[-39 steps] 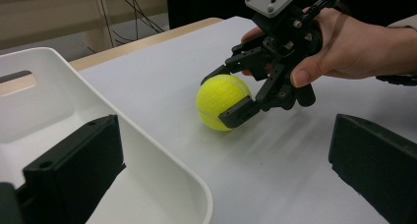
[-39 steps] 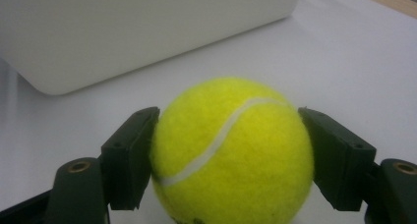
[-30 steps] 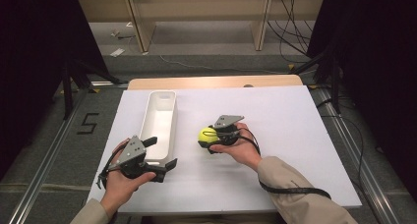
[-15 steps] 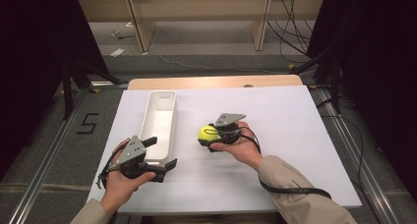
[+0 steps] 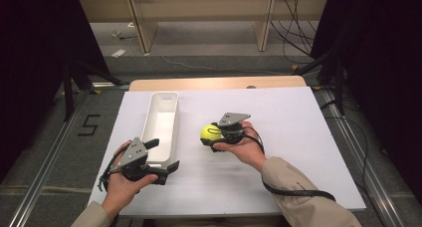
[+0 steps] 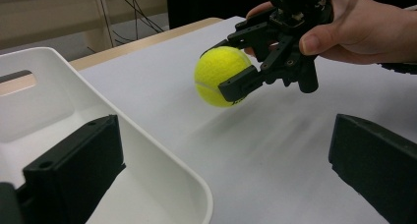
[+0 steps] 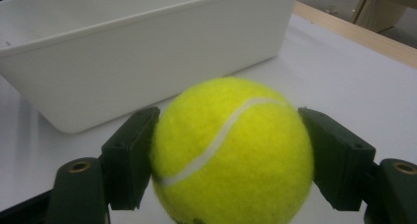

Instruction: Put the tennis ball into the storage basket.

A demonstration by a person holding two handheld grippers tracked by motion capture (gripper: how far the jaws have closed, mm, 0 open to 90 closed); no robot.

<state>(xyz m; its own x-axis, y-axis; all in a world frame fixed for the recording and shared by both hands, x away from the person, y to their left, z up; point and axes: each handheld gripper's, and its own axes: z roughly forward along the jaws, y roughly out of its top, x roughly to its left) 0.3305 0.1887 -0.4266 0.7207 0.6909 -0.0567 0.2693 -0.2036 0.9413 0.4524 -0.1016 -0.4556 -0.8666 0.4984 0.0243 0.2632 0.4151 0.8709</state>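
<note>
Left gripper (image 5: 166, 168) held near table edge, jaws wide apart, nothing between them, one jaw over near corner of white bin (image 5: 160, 125). Farther out, tennis ball (image 5: 210, 133) squeezed between right gripper (image 5: 212, 138) jaws, just beside bin, low over white table (image 5: 298, 137). Ball is round and fuzzy: could be squeezed out and rolled away if grip gets loose. Bin wall could be bumped if ball is carried too low.
</note>
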